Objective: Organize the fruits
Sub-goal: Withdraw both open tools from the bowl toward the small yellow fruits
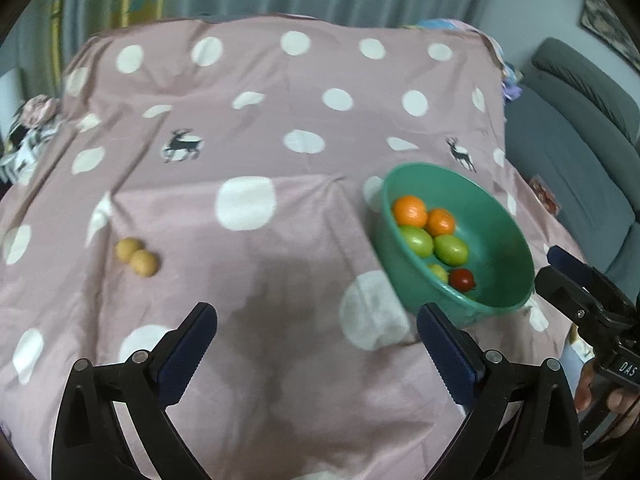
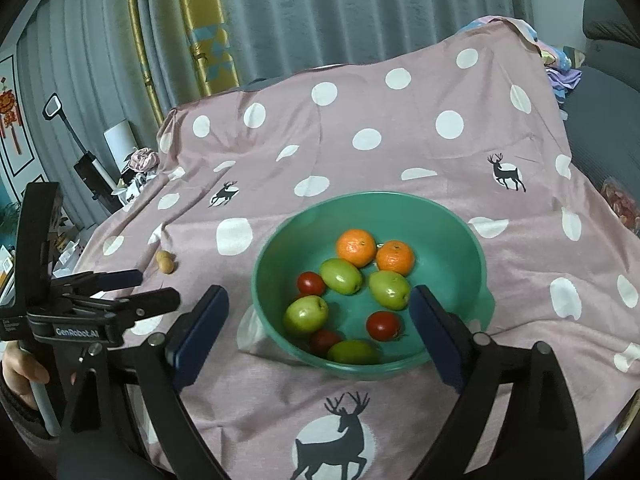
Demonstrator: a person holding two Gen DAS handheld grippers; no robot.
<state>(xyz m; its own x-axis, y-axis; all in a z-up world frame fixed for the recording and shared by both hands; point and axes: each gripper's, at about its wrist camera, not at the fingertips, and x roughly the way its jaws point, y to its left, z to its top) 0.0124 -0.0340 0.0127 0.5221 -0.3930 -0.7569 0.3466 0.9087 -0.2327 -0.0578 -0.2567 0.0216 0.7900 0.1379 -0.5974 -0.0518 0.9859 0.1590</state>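
Observation:
A green bowl (image 1: 508, 240) (image 2: 440, 248) stands on the pink dotted cloth (image 1: 280, 160). It holds two oranges (image 2: 356, 248), several green fruits (image 2: 340, 276) and three red tomatoes (image 2: 383, 325). Two small tan fruits (image 1: 136, 257) (image 2: 165, 262) lie touching each other on the cloth, to the left of the bowl. My left gripper (image 1: 317, 312) is open over bare cloth between the tan fruits and the bowl, with nothing between its pads. My right gripper (image 2: 319, 294) is open above the bowl's near rim and grips nothing. Each gripper shows at the edge of the other's view.
A grey sofa (image 1: 580, 140) stands close to the table's right side. Grey and yellow curtains (image 2: 320, 12) hang behind. Household clutter and a black stand (image 2: 92, 176) crowd the far left. A person's hands hold both gripper handles.

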